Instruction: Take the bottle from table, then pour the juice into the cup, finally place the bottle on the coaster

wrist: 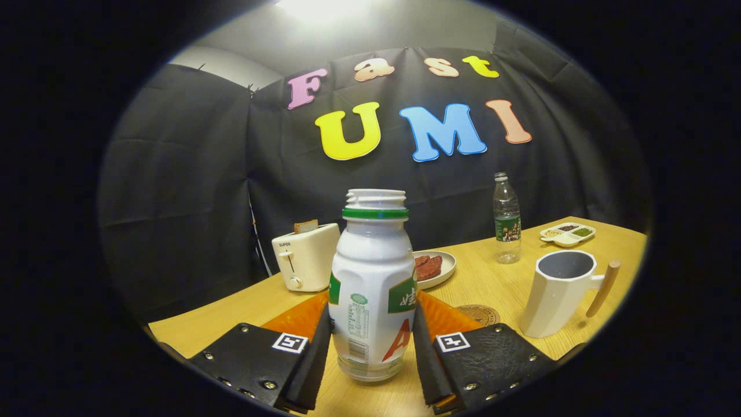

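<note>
The bottle [373, 284] stands upright on the wooden table [480, 278], right between the gripper [373, 341] fingers, one on each side and both pressed against its lower body. It is a squat white plastic bottle with a ribbed shoulder, a green collar ring and an uncapped threaded neck; its label has green panels, a large red letter "A" and fine print too small to make out. Just beyond the right finger lies a round, patterned brown coaster [479, 314]. To the right of that stands the cup [560, 292], a faceted off-white mug with a grey inside and a slanted wooden handle. Further back, a clear water bottle [506, 217] with a green label, a divided white dish [567, 233] of seasonings, and a plate [435, 268] holding dark red slices. On the far left, a cream toaster [305, 256] marked "SUPOR" holds a slice of bread.
</note>
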Available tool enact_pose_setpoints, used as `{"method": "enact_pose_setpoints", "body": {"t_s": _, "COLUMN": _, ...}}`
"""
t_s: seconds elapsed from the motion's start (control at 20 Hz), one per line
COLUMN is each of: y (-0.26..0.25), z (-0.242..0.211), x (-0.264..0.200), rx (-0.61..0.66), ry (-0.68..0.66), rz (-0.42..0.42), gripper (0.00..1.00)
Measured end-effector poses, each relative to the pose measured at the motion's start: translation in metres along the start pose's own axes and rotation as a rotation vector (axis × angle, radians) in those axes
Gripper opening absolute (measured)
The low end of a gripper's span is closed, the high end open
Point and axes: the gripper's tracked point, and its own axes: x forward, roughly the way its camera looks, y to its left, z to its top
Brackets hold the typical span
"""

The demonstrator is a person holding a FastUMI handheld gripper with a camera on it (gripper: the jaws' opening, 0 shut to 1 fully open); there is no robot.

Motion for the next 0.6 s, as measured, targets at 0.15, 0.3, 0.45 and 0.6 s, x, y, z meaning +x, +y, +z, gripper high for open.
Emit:
{"method": "enact_pose_setpoints", "body": {"t_s": 0.15, "y": -0.008, "z": 0.004, "x": -0.001, "rx": 0.143, "ry": -0.014, "rz": 0.001, "gripper": 0.66}}
{"method": "enact_pose_setpoints", "body": {"t_s": 0.3, "y": -0.025, "z": 0.006, "x": -0.002, "rx": 0.259, "ry": -0.023, "rz": -0.030, "gripper": 0.66}}
{"method": "enact_pose_setpoints", "body": {"t_s": 0.45, "y": -0.035, "z": 0.007, "x": -0.003, "rx": 0.306, "ry": -0.028, "rz": -0.050, "gripper": 0.66}}
{"method": "enact_pose_setpoints", "body": {"t_s": 0.6, "y": -0.042, "z": 0.009, "x": -0.002, "rx": 0.352, "ry": -0.035, "rz": -0.053, "gripper": 0.66}}
